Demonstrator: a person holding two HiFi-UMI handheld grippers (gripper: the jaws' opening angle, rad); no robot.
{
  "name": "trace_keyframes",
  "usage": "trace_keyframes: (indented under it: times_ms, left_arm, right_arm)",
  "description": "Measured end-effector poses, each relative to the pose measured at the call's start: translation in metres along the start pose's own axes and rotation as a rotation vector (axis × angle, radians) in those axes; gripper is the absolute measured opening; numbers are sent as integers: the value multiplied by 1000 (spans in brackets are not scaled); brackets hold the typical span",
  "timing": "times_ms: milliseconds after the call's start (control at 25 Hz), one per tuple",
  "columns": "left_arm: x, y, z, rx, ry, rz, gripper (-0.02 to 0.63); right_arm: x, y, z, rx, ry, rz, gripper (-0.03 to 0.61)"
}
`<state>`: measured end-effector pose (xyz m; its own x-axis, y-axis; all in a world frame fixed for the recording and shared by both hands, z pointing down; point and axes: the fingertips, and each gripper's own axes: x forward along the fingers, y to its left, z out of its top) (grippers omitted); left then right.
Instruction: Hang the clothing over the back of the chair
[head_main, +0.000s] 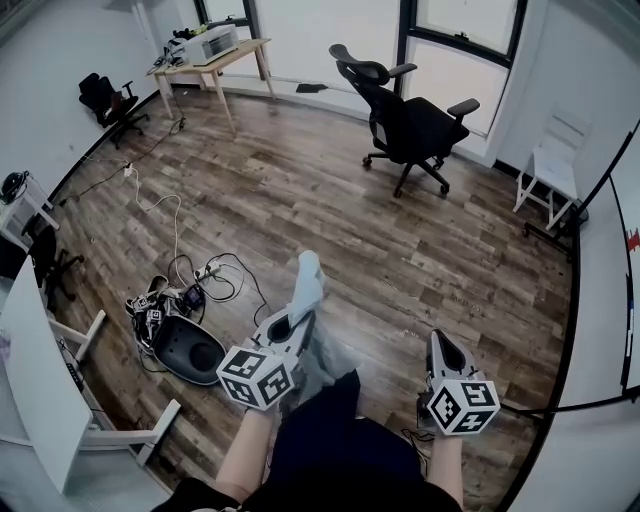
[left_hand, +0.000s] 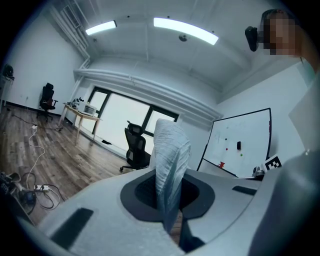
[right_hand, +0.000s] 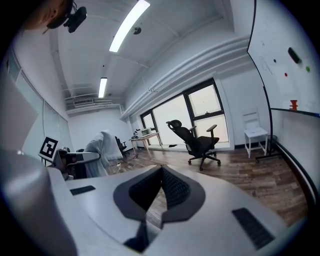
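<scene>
left hand-held gripper (head_main: 297, 324) is clamped tight on the pale grey clothing (head_main: 307, 280). a bunched fold sticks up past the jaw tips and more fabric hangs below. it's held in the air over the near edge of the wood floor (head_main: 300, 190). right hand-held gripper (head_main: 441, 347) is alongside, jaws closed together with nothing in them. black office chair (head_main: 405, 125) stands well apart at the floor's far edge by the windows. white chair (head_main: 553, 165) at the far right corner.
</scene>
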<state>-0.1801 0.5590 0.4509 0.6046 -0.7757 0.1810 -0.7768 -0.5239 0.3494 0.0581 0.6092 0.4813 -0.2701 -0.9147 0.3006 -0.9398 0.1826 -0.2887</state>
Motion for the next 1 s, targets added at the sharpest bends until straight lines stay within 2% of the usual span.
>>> trace_keyframes:
  times_ms: [520,1000]
  left_arm:
    - [121,64,70,5,-30,-27,20]
    - [189,128,109,16,-45,-44,20]
  right_arm:
    - [134,-29,82,-29,-40,-15,0]
    - [224,-35,123,-48,-72,-38,0]
